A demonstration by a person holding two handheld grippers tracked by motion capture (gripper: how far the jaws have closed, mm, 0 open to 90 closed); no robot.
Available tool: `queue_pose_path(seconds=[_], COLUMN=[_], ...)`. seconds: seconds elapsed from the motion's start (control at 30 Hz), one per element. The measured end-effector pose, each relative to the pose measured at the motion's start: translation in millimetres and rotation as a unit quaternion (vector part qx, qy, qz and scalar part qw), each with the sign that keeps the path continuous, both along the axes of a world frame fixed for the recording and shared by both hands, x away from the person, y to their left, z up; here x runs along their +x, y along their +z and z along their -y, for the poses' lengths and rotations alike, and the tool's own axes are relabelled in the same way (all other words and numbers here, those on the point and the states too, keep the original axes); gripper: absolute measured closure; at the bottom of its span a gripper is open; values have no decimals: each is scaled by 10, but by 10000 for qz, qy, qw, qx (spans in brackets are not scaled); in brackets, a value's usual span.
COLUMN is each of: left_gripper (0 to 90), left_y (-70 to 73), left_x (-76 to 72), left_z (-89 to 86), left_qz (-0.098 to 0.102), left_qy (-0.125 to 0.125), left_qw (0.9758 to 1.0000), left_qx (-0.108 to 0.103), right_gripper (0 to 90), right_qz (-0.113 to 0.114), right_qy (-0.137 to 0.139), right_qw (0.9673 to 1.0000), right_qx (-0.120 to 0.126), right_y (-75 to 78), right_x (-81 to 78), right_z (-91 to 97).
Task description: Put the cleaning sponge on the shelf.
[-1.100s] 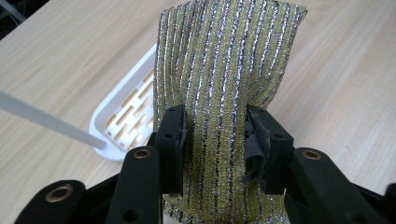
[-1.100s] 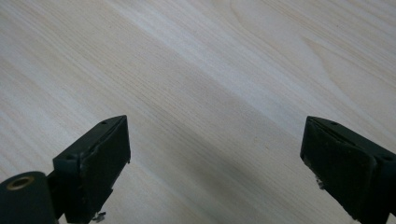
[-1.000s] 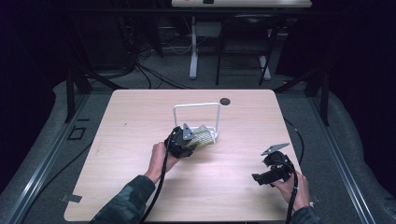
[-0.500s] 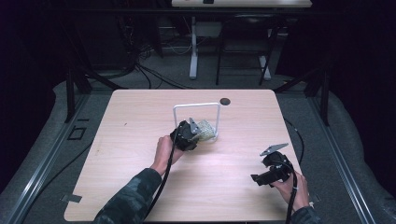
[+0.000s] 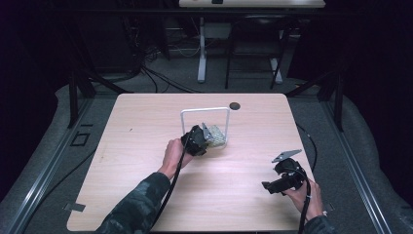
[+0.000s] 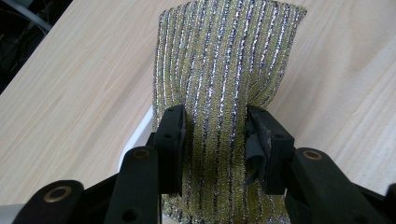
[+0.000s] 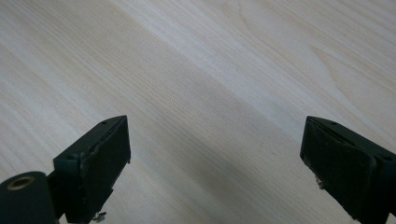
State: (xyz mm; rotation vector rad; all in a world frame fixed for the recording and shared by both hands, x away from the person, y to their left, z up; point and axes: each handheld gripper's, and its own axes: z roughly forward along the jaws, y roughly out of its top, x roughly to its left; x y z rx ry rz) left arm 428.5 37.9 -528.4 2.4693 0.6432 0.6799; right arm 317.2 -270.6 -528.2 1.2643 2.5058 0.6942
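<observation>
A glittery yellow-and-silver striped sponge [image 6: 224,84] is clamped between my left gripper's [image 6: 215,140] two black jaws, which press on both its sides. In the high view the left gripper [image 5: 207,138] holds the sponge [image 5: 217,136] at the foot of a white wire rack [image 5: 204,111] in the middle of the table. A white bar of the rack [image 6: 140,135] lies just left of the jaws in the left gripper view. My right gripper [image 7: 215,163] hovers over bare wood with its jaws wide apart and nothing between them. It sits near the table's front right [image 5: 282,183].
A small dark round disc [image 5: 234,106] lies on the light wooden table [image 5: 136,185] behind the rack. Cables trail from both grippers toward the front edge. Dark floor, rails and desk legs surround the table.
My left gripper has carried the sponge a little to the right and away, up against the rack. The right gripper has stayed where it was.
</observation>
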Motion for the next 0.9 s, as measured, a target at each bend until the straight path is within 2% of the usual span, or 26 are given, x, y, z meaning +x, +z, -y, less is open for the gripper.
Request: queue_pose_path(seconds=[0.2, 0.33, 0.63, 0.7, 0.77, 0.9], left_gripper=[598, 592, 569, 557, 533, 444], left_y=[-34, -63, -157, -163, -161, -147], left_x=[26, 47, 107, 108, 110, 101], left_z=[1, 15, 3, 5, 3, 3], left_qz=[-6, 49, -51, -44, -85, -31], left_qy=[-8, -65, -16, -35, -4, 28], left_qw=[9999, 9999, 10000, 10000, 10000, 10000], left_qx=[-102, 62, 31, 62, 31, 4], right_gripper=[79, 79, 80, 80, 80, 80], right_qz=[17, 37, 50, 89, 35, 75], right_qy=[22, 42, 74, 73, 79, 67], right_qw=[10000, 10000, 10000, 9999, 10000, 9999], right_qx=[-13, -6, -42, -18, -37, -1], right_y=[6, 10, 20, 23, 21, 29], right_x=[-4, -3, -11, -14, -12, -18], right_z=[-7, -3, -25, -28, -23, -21])
